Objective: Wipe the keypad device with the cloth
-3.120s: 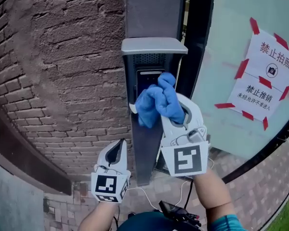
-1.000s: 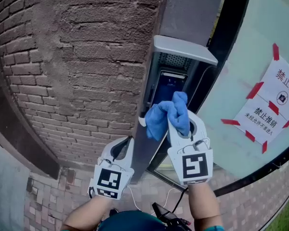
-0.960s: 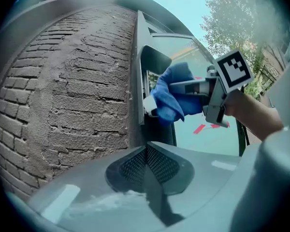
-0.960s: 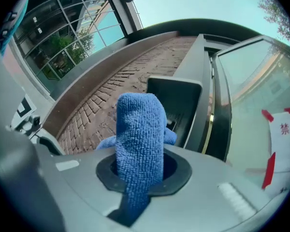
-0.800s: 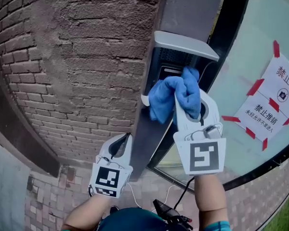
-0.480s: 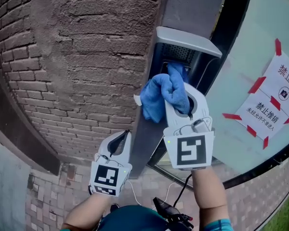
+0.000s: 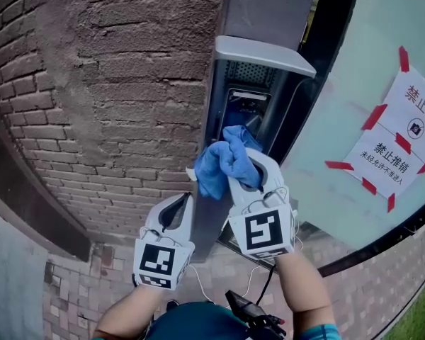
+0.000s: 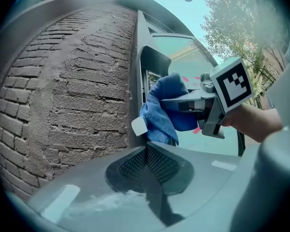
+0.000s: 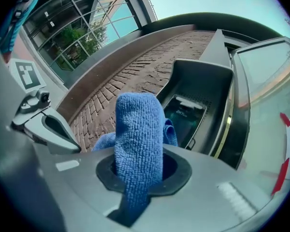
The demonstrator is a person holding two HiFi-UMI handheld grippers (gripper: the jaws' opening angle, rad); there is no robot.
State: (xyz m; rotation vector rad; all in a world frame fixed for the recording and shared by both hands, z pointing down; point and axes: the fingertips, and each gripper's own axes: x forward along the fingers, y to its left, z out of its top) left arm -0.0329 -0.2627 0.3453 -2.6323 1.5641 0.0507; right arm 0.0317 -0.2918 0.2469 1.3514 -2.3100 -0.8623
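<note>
The right hand-held gripper [image 7: 244, 163] pinches a fluffy blue cloth [image 7: 218, 167] by the dark grey keypad device [image 7: 244, 103]. The left hand-held gripper [image 7: 182, 200] is closed and empty.

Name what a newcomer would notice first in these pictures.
The bright blue cloth stands out, clamped in the right gripper before the hooded keypad device beside the brick wall. Next, the white notice taped with red strips on the glass at right.
</note>
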